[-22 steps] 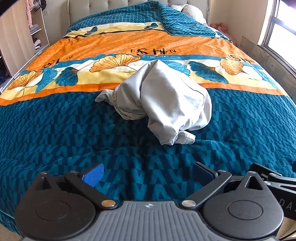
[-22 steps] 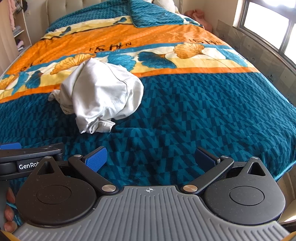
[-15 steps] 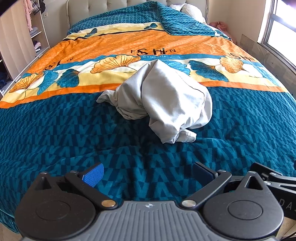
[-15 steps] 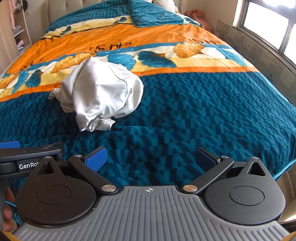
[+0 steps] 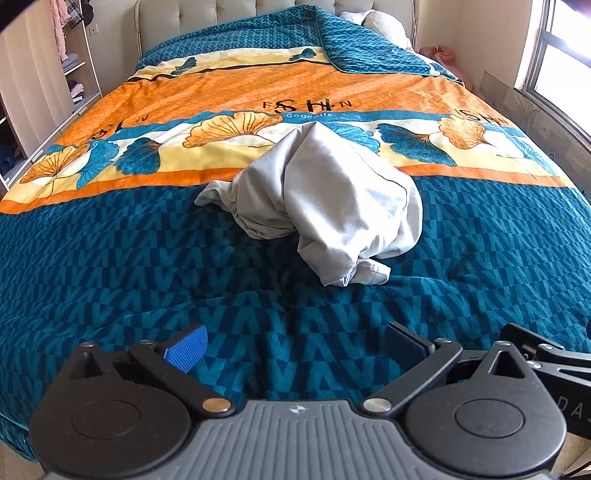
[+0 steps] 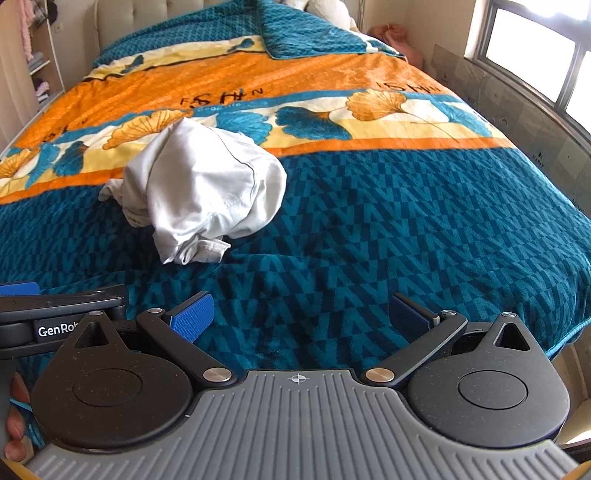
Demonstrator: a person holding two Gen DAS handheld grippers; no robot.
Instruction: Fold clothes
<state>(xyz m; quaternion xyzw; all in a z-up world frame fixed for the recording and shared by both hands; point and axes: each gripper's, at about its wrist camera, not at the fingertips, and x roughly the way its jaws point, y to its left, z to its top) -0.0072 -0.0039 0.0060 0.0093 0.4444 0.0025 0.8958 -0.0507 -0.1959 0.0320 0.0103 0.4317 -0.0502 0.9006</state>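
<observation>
A crumpled light grey garment lies in a heap in the middle of the bed, on the teal part of the blanket. It also shows in the right wrist view, ahead and to the left. My left gripper is open and empty, low over the foot of the bed, short of the garment. My right gripper is open and empty, beside the left one, which shows at the left edge.
The bed carries a teal, orange and cream blanket with a folded-back corner near the headboard. Shelves with clothes stand left. A window and wall run along the right. A pink item lies by the far corner.
Both grippers have moved slightly forward toward the garment. The garment has not moved and both grippers stay open.
</observation>
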